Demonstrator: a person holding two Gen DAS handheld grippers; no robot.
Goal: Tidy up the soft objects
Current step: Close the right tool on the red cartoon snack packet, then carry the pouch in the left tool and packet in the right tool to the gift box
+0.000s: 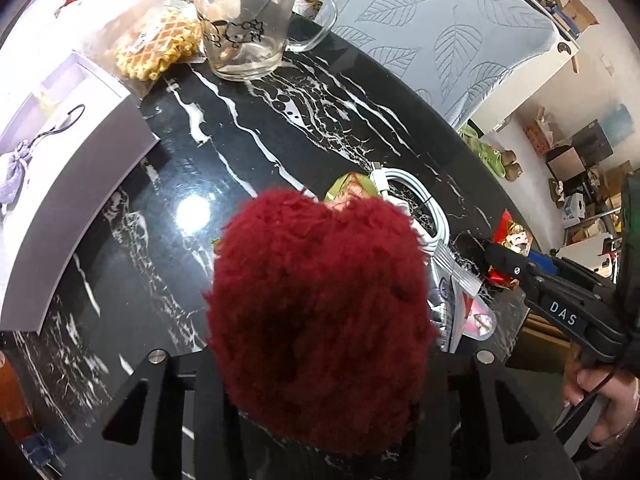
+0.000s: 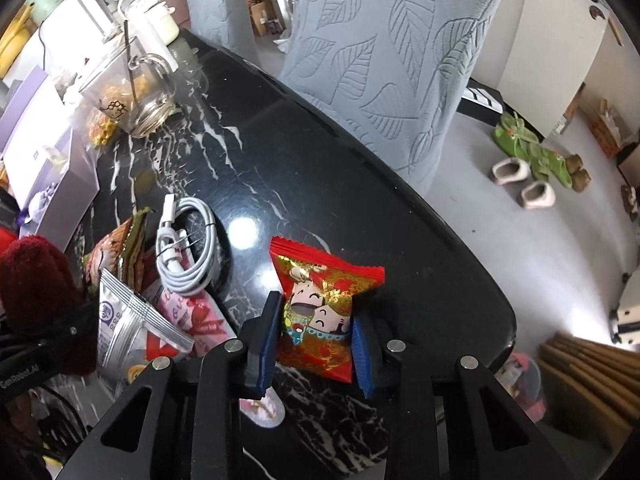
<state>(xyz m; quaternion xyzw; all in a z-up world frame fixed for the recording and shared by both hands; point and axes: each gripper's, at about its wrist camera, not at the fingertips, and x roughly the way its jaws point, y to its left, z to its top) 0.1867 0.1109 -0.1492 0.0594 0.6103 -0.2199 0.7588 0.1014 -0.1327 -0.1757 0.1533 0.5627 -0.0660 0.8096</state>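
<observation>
My left gripper [image 1: 320, 392] is shut on a fluffy dark red plush [image 1: 316, 312] that hides its fingers; I hold it above the black marble table [image 1: 248, 128]. The plush also shows at the left edge of the right wrist view [image 2: 40, 300]. My right gripper [image 2: 314, 334] is shut on a red cartoon snack packet [image 2: 320, 308], pinched between the blue pads [image 2: 267, 334] near the table's front edge. The right gripper [image 1: 500, 256] shows in the left wrist view at the right, beside the packet [image 1: 514, 240].
A coiled white cable [image 2: 186, 248], a silver sachet [image 2: 124, 320], a pink packet [image 2: 192, 316] and a green-brown packet [image 2: 128, 240] lie left of the right gripper. A glass mug [image 1: 244, 20], a waffle [image 1: 160, 48] and a lilac box [image 1: 68, 168] stand further back. A leaf-patterned chair [image 2: 400, 60] is beyond the table.
</observation>
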